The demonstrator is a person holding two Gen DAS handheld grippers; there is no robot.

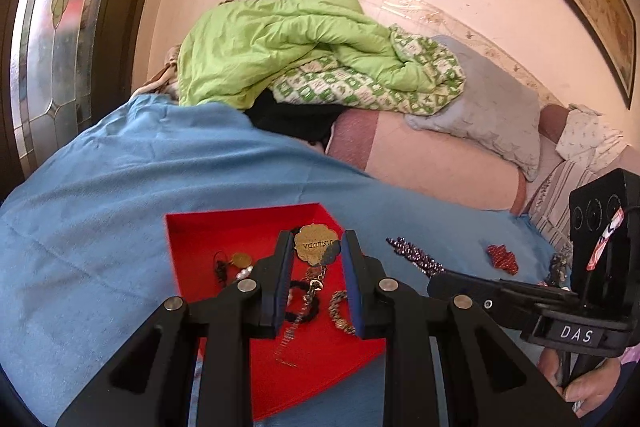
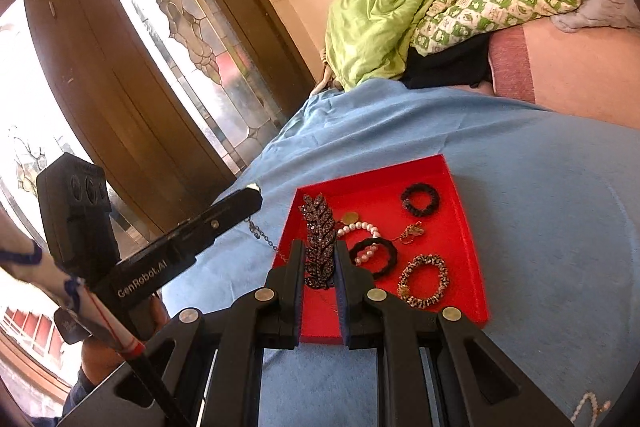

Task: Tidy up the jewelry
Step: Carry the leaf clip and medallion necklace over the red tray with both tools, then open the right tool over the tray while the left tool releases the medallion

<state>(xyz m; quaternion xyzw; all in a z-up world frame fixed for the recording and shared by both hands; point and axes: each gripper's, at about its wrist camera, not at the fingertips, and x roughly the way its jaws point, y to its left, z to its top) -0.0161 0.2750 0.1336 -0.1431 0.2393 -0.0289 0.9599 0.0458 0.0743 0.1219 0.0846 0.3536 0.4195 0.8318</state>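
Note:
A red tray (image 2: 468,227) lies on a blue cloth and holds two black bracelets, a pearl bracelet (image 2: 360,227), a leopard-print bracelet (image 2: 424,281) and a gold chain. My right gripper (image 2: 319,259) is shut on a dark beaded leaf-shaped piece (image 2: 320,235) and holds it over the tray's left edge. My left gripper (image 1: 314,247) is open over the tray (image 1: 192,251); a gold tag with a chain (image 1: 314,243) hangs between its fingers. In the right wrist view that chain (image 2: 260,233) dangles from the left gripper's tip (image 2: 250,193).
A red beaded piece (image 1: 502,259) lies on the blue cloth (image 1: 120,207) right of the tray. A green quilt (image 1: 300,47) and a grey pillow (image 1: 492,107) sit behind on the bed. A stained-glass door (image 2: 180,39) stands left.

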